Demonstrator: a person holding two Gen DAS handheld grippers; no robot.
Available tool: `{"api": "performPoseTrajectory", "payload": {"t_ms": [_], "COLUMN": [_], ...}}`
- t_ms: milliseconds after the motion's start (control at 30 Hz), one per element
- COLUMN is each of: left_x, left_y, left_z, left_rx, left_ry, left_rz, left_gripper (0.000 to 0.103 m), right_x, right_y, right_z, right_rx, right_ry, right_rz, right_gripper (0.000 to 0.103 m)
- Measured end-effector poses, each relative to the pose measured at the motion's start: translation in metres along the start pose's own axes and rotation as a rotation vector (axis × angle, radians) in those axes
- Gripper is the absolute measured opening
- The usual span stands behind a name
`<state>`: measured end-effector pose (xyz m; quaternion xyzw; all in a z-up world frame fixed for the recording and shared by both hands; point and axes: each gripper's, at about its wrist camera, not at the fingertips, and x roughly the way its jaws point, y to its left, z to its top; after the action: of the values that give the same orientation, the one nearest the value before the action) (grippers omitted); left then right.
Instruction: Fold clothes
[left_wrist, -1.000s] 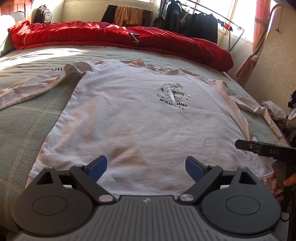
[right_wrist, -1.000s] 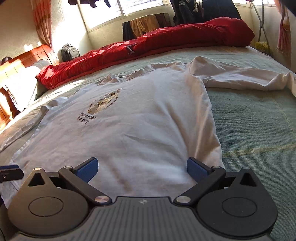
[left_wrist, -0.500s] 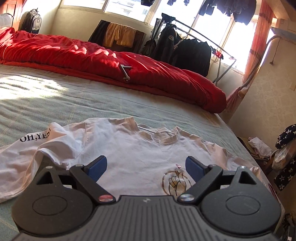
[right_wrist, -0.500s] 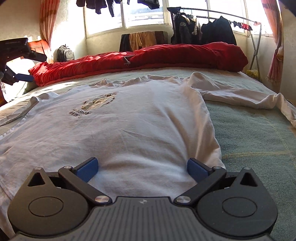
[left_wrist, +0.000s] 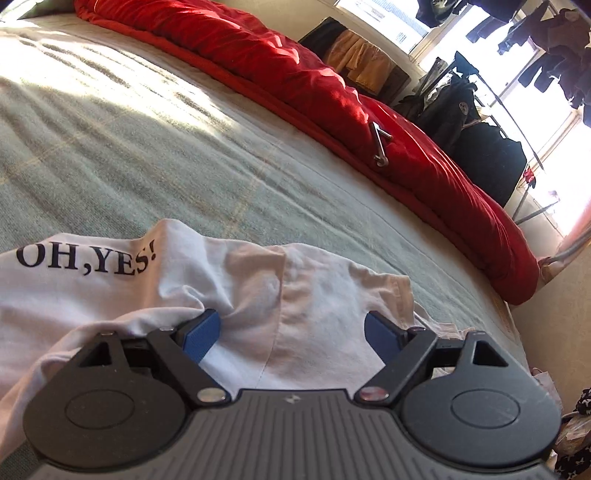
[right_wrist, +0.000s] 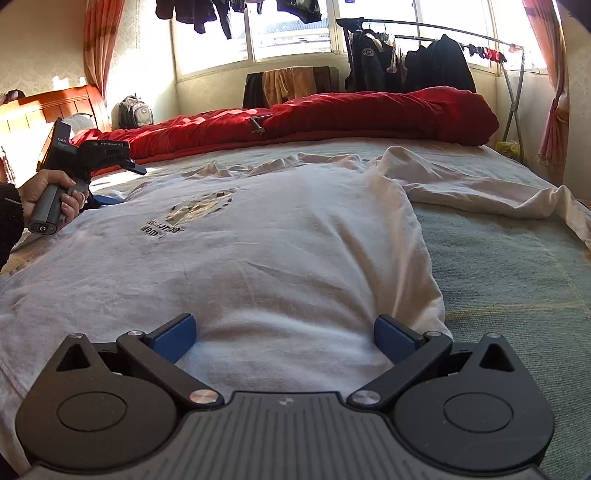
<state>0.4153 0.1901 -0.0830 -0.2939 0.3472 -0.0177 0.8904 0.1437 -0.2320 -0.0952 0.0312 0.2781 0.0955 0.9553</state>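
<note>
Sprawling white shirt (right_wrist: 258, 258) on bed (right_wrist: 517, 277)

The shirt (right_wrist: 258, 258) lies flat on the bed (right_wrist: 517, 280) directly ahead of the right gripper (right_wrist: 284, 338), its hem under the fingertips, 1 sleeve (right_wrist: 480, 188) stretched off to the right and the quilt (right_wrist: 369, 114) across the bed's far side behind it. Far to the left, a hand (right_wrist: 48, 192) holds the left gripper (left_wrist: 291, 332) at the shirt's other shoulder. From that gripper, cloth lies between the 2 fingers, the lettered sleeve (left_wrist: 85, 266) is to its left, and the clothes rack (left_wrist: 480, 122) stands beyond the quilt to the right.
</note>
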Motion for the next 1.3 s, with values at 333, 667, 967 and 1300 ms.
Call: {"api": "performPoseTrajectory", "payload": {"t_ms": [333, 667, 967, 1300], "left_x": [-0.027, -0.054, -0.092, -0.111], "left_y": [-0.040, -0.011, -0.053, -0.021], "left_z": [-0.014, -0.021, -0.061, -0.073], "left_rx": [0.173, 0.140, 0.250, 0.247], "left_ry": [0.091, 0.053, 0.147, 0.101], "left_rz": [0.028, 0.231, -0.062, 0.138], "left_gripper": [0.086, 0.084, 0.087, 0.084], "right_x": [-0.001, -0.002, -0.004, -0.052], "right_y": [0.000, 0.002, 0.006, -0.002], "right_z": [-0.001, 0.002, 0.008, 0.019], "right_rx": [0.002, -0.014, -0.022, 0.079], "right_ry": [-0.003, 0.017, 0.054, 0.032], "right_rz": [0.001, -0.005, -0.024, 0.009], "right_gripper": [0.103, 0.103, 0.103, 0.103]}}
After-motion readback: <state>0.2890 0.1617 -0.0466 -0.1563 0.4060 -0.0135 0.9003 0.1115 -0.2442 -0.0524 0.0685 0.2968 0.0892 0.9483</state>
